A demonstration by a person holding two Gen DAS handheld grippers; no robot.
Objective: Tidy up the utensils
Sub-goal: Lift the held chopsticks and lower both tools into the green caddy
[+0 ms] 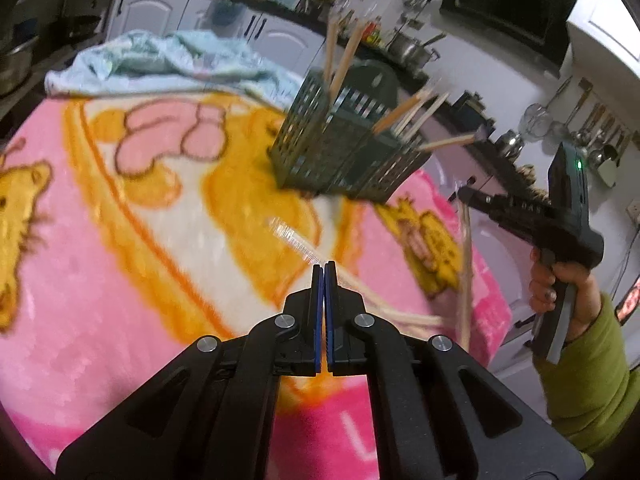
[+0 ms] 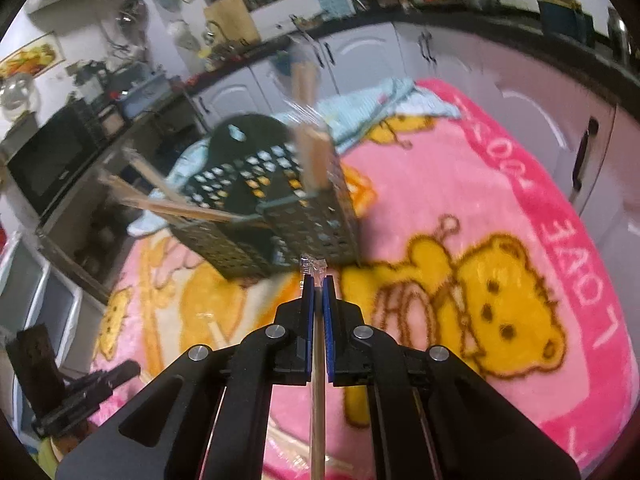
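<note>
A dark green slotted utensil caddy [image 1: 344, 148] [image 2: 272, 208] stands on the pink blanket, with wooden chopsticks [image 1: 416, 112] [image 2: 192, 210] sticking out of its compartments. My left gripper [image 1: 324, 268] is shut, and the crimped end of a clear chopstick wrapper [image 1: 288, 236] sticks out past its tips; the pale sticks trail off to the right behind it. My right gripper [image 2: 317, 280] [image 1: 464, 194] is shut on another wrapped chopstick pair [image 2: 318, 400] [image 1: 466, 272], which hangs down from its tips above the blanket's right edge.
A pale blue towel [image 1: 160, 60] [image 2: 380, 104] lies crumpled behind the caddy. The blanket [image 1: 120, 280] [image 2: 500, 184] covers the whole table. A hand in a green sleeve [image 1: 592, 360] holds the right gripper. Cabinets, a microwave [image 2: 44, 160] and hanging kitchenware surround the table.
</note>
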